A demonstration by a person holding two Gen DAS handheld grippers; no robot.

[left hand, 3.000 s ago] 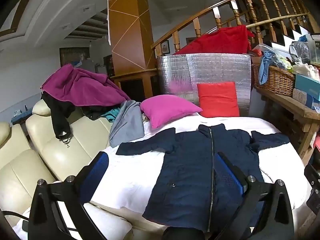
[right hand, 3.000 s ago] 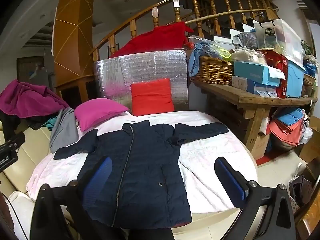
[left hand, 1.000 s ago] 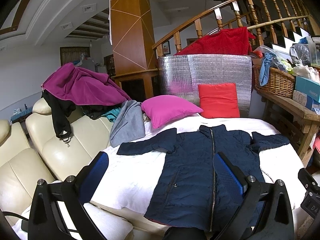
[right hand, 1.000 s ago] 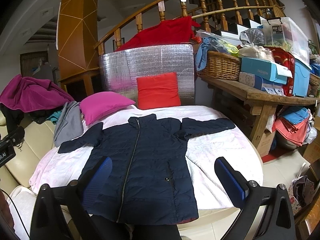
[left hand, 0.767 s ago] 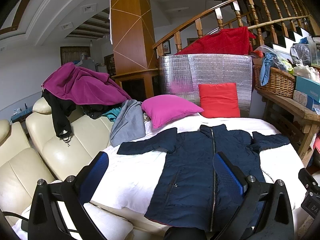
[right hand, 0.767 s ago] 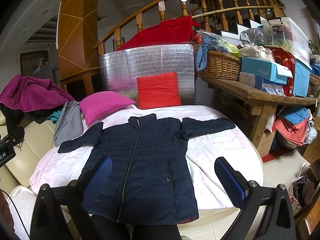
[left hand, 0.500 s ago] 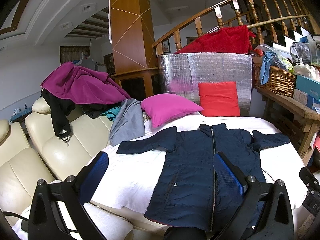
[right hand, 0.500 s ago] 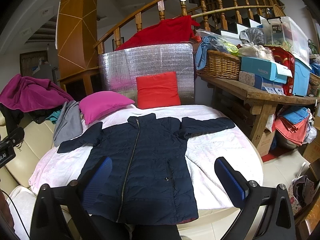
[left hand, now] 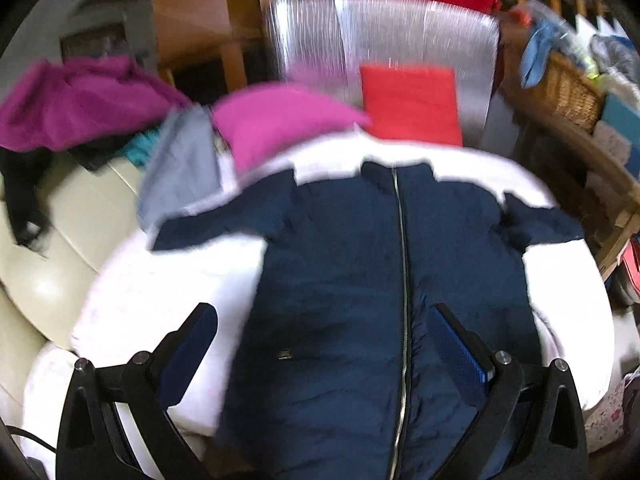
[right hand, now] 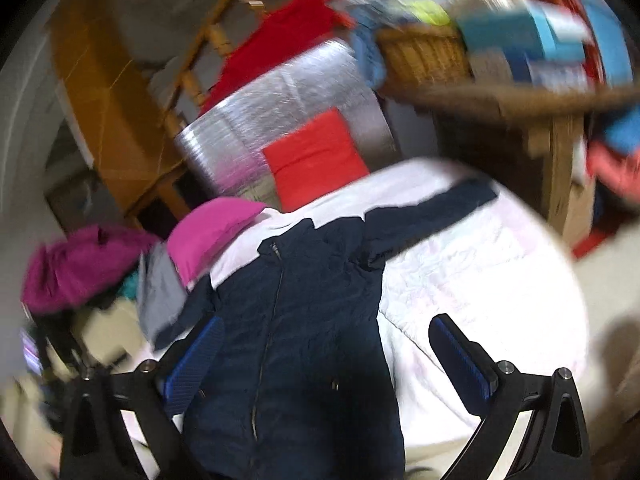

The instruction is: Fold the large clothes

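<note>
The navy-blue quilted zip-up jacket [left hand: 344,280] lies face up and zipped on the round white-covered bed [left hand: 168,280], collar toward 12 o'clock, sleeves out toward 9 and 3, hem at the near edge around 6. Nothing is folded yet, so the step in hand looks like the approach for a first grab.

The left gripper [left hand: 326,344] is spread wide and holding nothing, hanging over the lower body of the jacket just left of the zipper. The right gripper [right hand: 324,352] is also wide open and empty, over the jacket's right side, its view tilted and blurry.

To do this well, each gripper should probably go for an outer edge rather than the middle: the sleeve at 3 o'clock [right hand: 436,208] for the right, the one at 9 o'clock [left hand: 208,228] for the left. Puffy fabric is slippery and springs back, so bite deep on a seam or cuff. The magenta cushion [left hand: 280,120] sits close to the left shoulder and could snag a sleeve.
</note>
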